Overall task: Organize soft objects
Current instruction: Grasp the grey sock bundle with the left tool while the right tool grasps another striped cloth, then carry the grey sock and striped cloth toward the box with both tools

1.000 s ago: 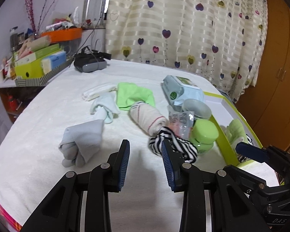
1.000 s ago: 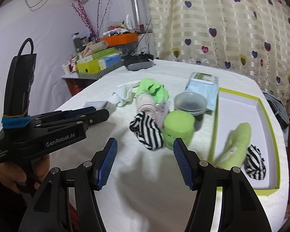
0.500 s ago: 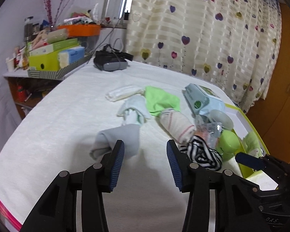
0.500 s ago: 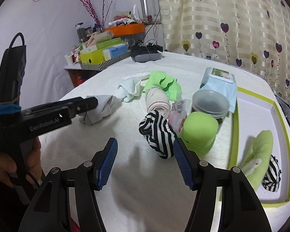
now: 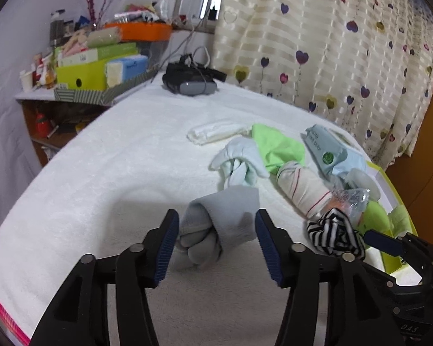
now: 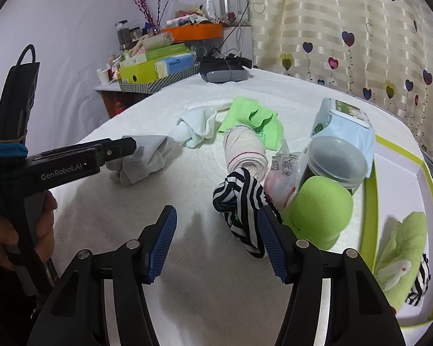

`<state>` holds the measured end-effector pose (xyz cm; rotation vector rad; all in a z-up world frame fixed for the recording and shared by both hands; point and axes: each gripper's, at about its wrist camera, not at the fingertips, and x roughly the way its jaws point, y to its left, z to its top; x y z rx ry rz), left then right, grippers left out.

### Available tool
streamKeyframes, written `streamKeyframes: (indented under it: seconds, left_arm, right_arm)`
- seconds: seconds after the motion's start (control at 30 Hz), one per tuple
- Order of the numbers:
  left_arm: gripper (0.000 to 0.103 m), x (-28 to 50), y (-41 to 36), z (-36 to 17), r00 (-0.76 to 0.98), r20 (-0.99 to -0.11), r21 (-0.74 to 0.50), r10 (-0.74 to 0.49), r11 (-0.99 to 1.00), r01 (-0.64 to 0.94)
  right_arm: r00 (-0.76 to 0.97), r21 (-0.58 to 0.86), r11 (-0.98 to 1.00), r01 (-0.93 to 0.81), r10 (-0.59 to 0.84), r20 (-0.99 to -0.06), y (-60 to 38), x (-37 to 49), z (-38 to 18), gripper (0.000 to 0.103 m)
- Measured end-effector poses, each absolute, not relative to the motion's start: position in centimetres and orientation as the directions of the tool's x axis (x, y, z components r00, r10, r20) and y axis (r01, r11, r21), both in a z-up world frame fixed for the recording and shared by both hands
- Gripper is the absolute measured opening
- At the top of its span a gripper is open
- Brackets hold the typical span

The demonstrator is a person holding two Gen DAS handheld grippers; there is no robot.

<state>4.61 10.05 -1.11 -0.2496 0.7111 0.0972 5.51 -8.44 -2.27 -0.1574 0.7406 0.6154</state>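
While the left tool (image 5: 215, 243) is opening its jaws wide, the grey sock (image 5: 220, 225) lies right between them in the lower middle of the left picture, and no pad presses it yet. Its long side runs from the knotted end near the left pad up toward the right. The right tool (image 6: 216, 240) is spread and holds nothing; the striped sock (image 6: 241, 204) sits by its right pad, touching the green jar (image 6: 322, 210). The tray (image 6: 371, 201) waits at the right edge of the white worktop (image 5: 115, 178).
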Motion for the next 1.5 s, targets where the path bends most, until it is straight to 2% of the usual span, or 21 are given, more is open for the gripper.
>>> streamKeyframes:
  seconds: [0.2, 0.43, 0.6, 0.77, 0.8, 0.83, 0.93, 1.13, 1.5]
  left_arm:
    - [0.060, 5.8, 10.6, -2.5, 0.733, -0.680, -0.197, -0.002, 0.964, -0.181]
    - [0.062, 6.6, 10.4, -4.0, 0.703, -0.708, -0.230, -0.065, 0.963, -0.143]
    - [0.062, 7.2, 10.0, -4.4, 0.691, -0.717, -0.246, -0.096, 0.962, -0.122]
    - [0.061, 7.4, 9.8, -4.4, 0.687, -0.719, -0.249, -0.107, 0.962, -0.111]
    - [0.059, 7.4, 9.8, -4.4, 0.687, -0.719, -0.249, -0.107, 0.962, -0.110]
    - [0.051, 7.4, 9.7, -4.4, 0.688, -0.717, -0.254, -0.115, 0.962, -0.104]
    - [0.040, 7.4, 9.5, -4.3, 0.689, -0.713, -0.266, -0.129, 0.959, -0.097]
    - [0.035, 6.5, 9.1, -3.4, 0.716, -0.689, -0.261, -0.112, 0.960, -0.100]
    - [0.034, 3.9, 8.5, -0.6, 0.765, -0.637, -0.249, -0.088, 0.964, -0.096]
  right_arm:
    - [0.566, 0.052, 0.815, -0.577, 0.445, -0.694, -7.7, 6.3, -2.9, 0.059]
    - [0.575, -0.005, 0.823, -0.568, 0.392, -0.718, -6.7, 7.0, -3.6, 0.059]
    - [0.580, -0.073, 0.821, -0.566, 0.334, -0.743, -5.7, 7.5, -4.4, 0.046]
    - [0.582, -0.109, 0.823, -0.557, 0.293, -0.758, -5.1, 8.2, -4.9, 0.025]
    - [0.583, -0.114, 0.823, -0.557, 0.289, -0.759, -5.0, 8.3, -5.0, 0.022]
    - [0.584, -0.114, 0.822, -0.558, 0.291, -0.758, -5.0, 8.3, -4.9, 0.015]
    - [0.585, -0.105, 0.821, -0.562, 0.305, -0.751, -5.1, 8.1, -4.7, 0.009]
    - [0.577, -0.060, 0.803, -0.593, 0.371, -0.728, -5.2, 6.9, -3.8, 0.008]
    - [0.605, -0.023, 0.796, -0.605, 0.441, -0.663, -6.3, 4.5, -1.4, 0.008]
